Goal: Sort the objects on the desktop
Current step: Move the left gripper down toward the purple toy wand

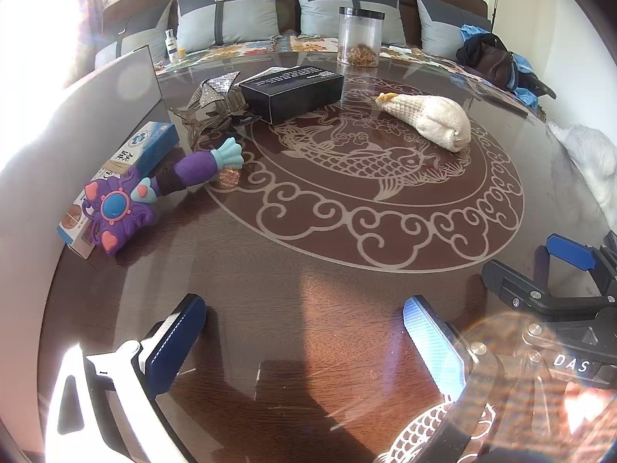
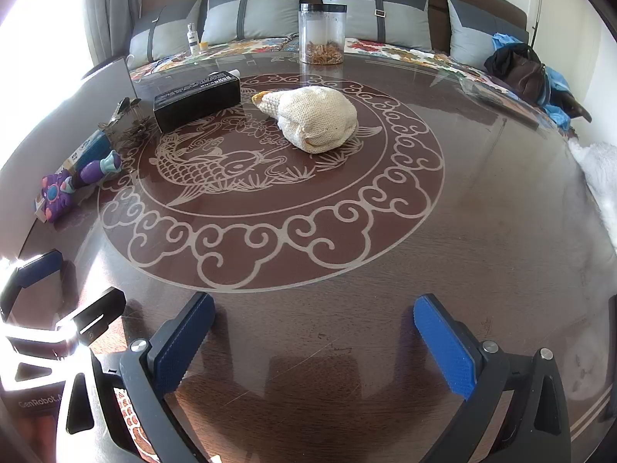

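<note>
Both tongs hover low over the round table (image 2: 482, 200), side by side. The left gripper (image 1: 304, 332) is released, jaws wide apart with nothing between them; the right gripper (image 2: 314, 328) is likewise spread and holds nothing. In the left view, the right gripper shows just to the right of the left one.

Ahead of the tongs, well apart from both, lie the things to sort. One cream knitted pouch (image 2: 312, 117) sits straight ahead of the right gripper, on the fish pattern. One black box (image 2: 196, 102) lies just left of the pouch. Farther ahead stands one clear jar (image 2: 323, 32) with a black lid, near the far rim.

Ahead and to the left of the left gripper sit one purple toy (image 1: 115, 208), lying against one blue and white carton (image 1: 131, 169), and one glittery hair clip (image 1: 216, 94) close to the black box. One grey board (image 1: 92, 115) stands upright behind them.
</note>
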A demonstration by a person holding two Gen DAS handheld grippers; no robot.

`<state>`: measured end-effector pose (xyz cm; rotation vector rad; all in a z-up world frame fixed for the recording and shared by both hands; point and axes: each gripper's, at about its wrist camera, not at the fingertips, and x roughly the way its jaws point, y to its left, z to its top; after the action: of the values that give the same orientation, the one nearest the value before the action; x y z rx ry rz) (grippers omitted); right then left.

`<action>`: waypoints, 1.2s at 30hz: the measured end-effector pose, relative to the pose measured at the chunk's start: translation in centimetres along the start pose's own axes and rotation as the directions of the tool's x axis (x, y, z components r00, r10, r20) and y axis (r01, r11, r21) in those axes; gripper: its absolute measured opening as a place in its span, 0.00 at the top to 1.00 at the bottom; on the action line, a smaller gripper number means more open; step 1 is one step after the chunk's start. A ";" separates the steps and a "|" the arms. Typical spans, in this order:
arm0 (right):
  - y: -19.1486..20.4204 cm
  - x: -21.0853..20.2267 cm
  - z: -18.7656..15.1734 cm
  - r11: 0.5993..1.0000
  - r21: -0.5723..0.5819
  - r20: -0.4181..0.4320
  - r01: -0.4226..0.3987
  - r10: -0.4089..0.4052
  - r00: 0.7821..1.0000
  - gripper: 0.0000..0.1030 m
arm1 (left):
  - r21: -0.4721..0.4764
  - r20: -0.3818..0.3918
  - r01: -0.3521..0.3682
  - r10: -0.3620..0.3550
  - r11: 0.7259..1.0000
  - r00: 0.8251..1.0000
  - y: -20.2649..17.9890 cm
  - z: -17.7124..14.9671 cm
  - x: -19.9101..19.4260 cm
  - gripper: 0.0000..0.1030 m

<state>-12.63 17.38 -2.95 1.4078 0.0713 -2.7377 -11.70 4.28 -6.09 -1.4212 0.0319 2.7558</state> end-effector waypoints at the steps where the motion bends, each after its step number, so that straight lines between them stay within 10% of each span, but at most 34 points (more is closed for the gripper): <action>1: 0.0 0.0 0.0 1.000 0.000 0.000 0.000 0.000 1.000 0.00 | 0.000 0.000 0.000 0.000 1.000 1.000 0.0 0.0 0.0 0.00; 36: 0.0 -0.1 0.0 1.000 0.000 0.000 0.000 0.000 1.000 0.00 | 0.001 -0.014 -0.003 0.003 1.000 1.000 0.4 -1.2 -0.8 0.00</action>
<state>-12.57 17.36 -2.93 1.4079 0.0710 -2.7378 -10.29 3.80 -6.11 -1.4406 0.0360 2.7480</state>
